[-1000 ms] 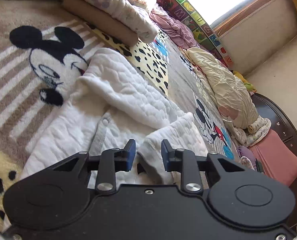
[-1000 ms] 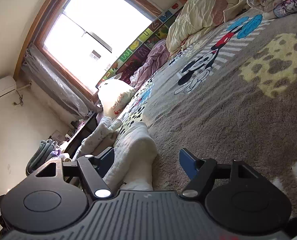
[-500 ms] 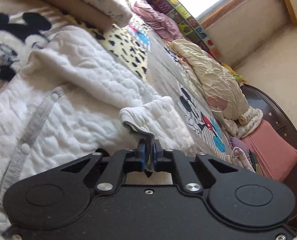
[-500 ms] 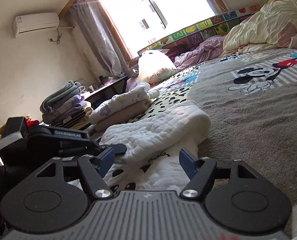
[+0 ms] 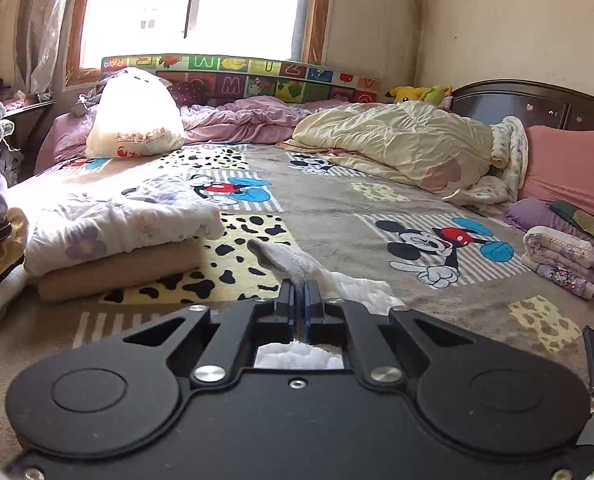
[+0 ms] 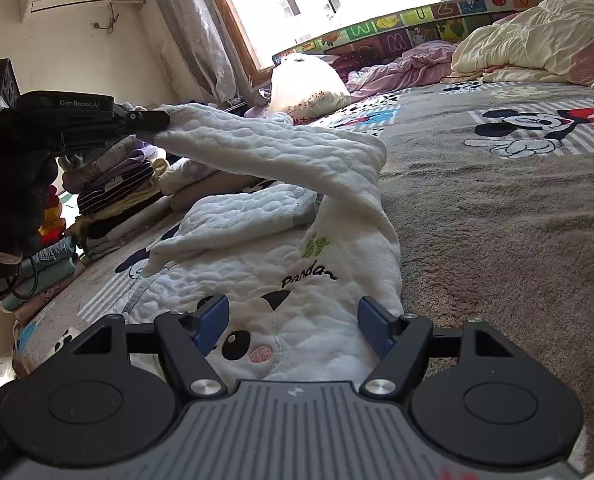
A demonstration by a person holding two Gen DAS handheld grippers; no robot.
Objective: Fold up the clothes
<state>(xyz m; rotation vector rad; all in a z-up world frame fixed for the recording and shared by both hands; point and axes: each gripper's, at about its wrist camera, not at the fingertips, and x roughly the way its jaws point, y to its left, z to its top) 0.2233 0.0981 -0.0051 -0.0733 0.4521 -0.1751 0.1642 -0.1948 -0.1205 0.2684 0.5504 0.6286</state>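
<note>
I am working over the big cartoon-mouse blanket (image 6: 497,208) covering the bed, and on its near left part one white quilted garment (image 6: 281,280) with a panda face is lying spread out, the only piece I am folding. My left gripper (image 5: 300,300) is pinching the cuff of its sleeve (image 6: 265,148), jaws pressed together on the cloth, and is holding that sleeve up in the air so it is draping back down to the body. My right gripper (image 6: 293,324) is hovering just above the panda chest with its blue pads (image 6: 213,320) spread wide, gripping nothing. I judge this is the sleeve-folding step: the next move calls for laying the raised sleeve across the chest while my right keeps the body flat. Counting: two grippers, one raised sleeve, one second sleeve (image 6: 233,220) lying loosely across the garment, and one folded stack (image 5: 113,248) of two pieces at far left.
</note>
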